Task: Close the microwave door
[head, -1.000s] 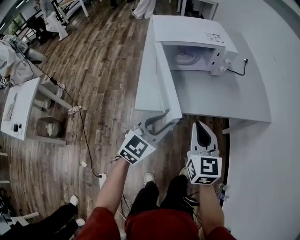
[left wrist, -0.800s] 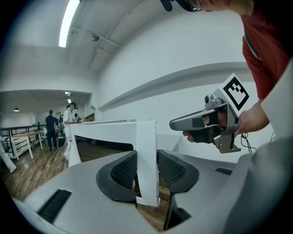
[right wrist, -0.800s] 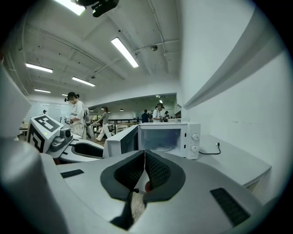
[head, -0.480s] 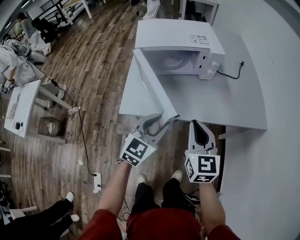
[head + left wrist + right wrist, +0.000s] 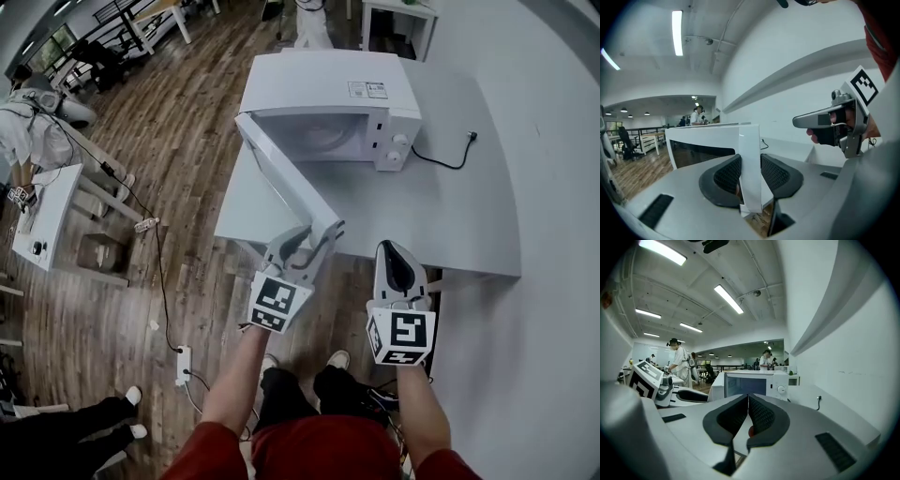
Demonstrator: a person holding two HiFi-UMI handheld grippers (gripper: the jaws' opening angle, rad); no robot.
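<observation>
Far left, on the wood floor (image 5: pixel 187 141): a small white side table (image 5: pixel 42 211) and a power strip (image 5: pixel 183 366) with its cable trailing off.

The microwave door (image 5: pixel 286 173) stands open, hinged at the oven's left front corner and angled out over the near-left part of the table toward the person. Its free edge hangs just past the table's front edge.

The left gripper (image 5: pixel 317 234) is clamped on that free edge. The left gripper view shows the white door edge upright between the two black pads, one on each face. The jaws have just been closing a little onto it, and they stand wide because of the door's thickness. Its marker cube (image 5: pixel 274 302) faces up.

The microwave (image 5: pixel 328 84) sits at the far side of the white table (image 5: pixel 450 216), cavity facing the person, knobs on its right panel.

The right gripper (image 5: pixel 392 247) is just right of the left one, at the table's near edge, touching nothing. Its pads are pressed together with nothing between them, and it points at the oven front.

The power cord (image 5: pixel 472 137) lies loose on the table right of the microwave.
</observation>
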